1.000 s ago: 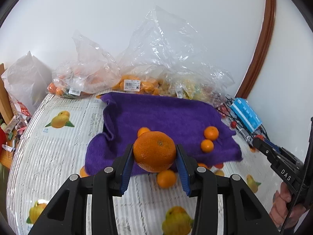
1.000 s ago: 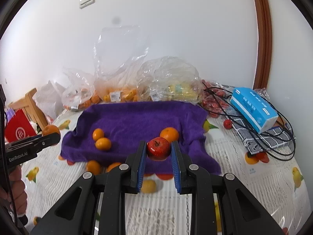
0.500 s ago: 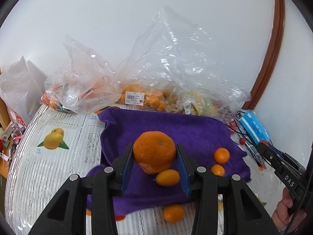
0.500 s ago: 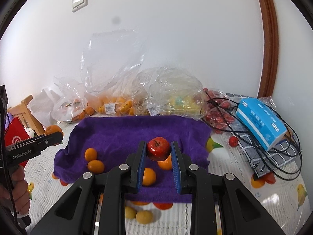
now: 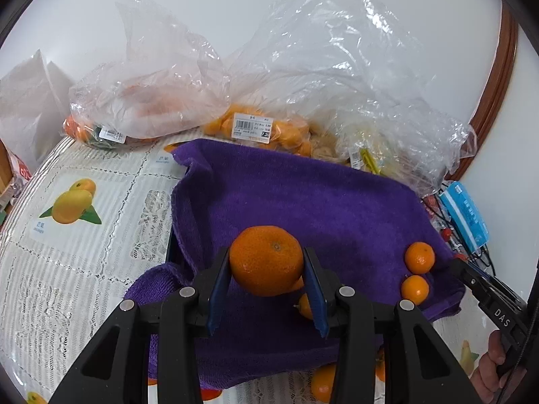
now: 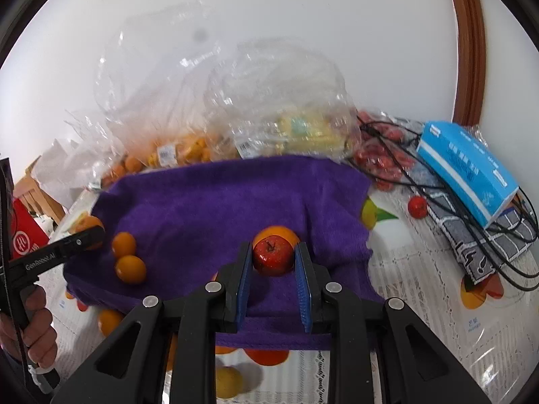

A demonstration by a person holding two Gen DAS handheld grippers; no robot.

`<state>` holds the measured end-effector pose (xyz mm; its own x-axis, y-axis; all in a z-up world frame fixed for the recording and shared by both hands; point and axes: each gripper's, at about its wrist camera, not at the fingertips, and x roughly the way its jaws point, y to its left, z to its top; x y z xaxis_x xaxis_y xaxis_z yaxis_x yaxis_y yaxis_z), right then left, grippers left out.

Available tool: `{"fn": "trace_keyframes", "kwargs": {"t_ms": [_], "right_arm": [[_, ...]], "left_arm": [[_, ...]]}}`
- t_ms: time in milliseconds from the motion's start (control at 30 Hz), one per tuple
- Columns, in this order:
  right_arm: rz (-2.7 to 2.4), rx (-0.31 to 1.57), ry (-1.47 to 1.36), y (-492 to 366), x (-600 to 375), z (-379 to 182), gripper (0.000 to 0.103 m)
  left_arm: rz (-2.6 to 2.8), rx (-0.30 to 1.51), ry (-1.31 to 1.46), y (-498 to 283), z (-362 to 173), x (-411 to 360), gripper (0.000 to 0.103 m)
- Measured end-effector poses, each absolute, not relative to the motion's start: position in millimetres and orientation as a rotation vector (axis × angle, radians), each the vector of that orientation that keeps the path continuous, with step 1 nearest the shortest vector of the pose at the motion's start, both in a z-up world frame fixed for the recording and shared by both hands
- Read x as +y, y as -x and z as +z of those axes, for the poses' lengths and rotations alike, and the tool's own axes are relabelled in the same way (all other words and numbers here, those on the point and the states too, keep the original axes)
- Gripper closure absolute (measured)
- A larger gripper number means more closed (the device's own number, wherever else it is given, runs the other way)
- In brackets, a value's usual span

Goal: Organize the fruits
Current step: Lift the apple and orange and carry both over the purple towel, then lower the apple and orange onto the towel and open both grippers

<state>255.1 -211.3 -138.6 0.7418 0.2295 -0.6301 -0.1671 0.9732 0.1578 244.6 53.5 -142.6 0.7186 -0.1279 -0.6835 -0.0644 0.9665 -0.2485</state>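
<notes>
On my left wrist camera, the left gripper (image 5: 267, 281) is clamped on a large round orange mandarin (image 5: 266, 260). The fruit sits right between the two blue-padded fingers (image 5: 218, 288), pressed on both sides, bulging above and ahead of the tips. It hangs over the near part of the rumpled purple terry towel (image 5: 303, 202). Just behind the right finger a small orange kumquat-like fruit (image 5: 305, 306) peeks out on the towel. Two small round tangerines (image 5: 417, 274) lie touching each other near the towel's right edge, well apart from my grip.

On my right wrist camera, the right gripper (image 6: 273, 262) is closed on a small shiny red apple (image 6: 273, 255), stem up, held at the very tips of the fingers with each pad against a side. Directly behind it, an orange fruit (image 6: 279, 232) rests on the towel; I cannot tell whether the two touch. The apple is over the front middle of the towel.

Clear crinkled plastic bags of orange and yellow fruit (image 5: 266, 128) are heaped along the towel's far edge against the white wall. A light blue tissue pack (image 6: 466, 171) lies to the right on a grey checked cloth under black cables (image 6: 438, 181). A white lace tablecloth with fruit prints (image 5: 74, 202) covers the table.
</notes>
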Motion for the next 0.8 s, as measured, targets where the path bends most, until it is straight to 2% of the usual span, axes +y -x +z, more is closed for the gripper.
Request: {"fn": "trace_keyframes", "kwargs": {"t_ms": [800], "right_arm": [[0.22, 0.784, -0.069, -263.3, -201.0, -167.3, 0.078]], "left_arm": [[-0.044, 0.8, 0.247, -243.7, -155.4, 46.2, 0.063]]}}
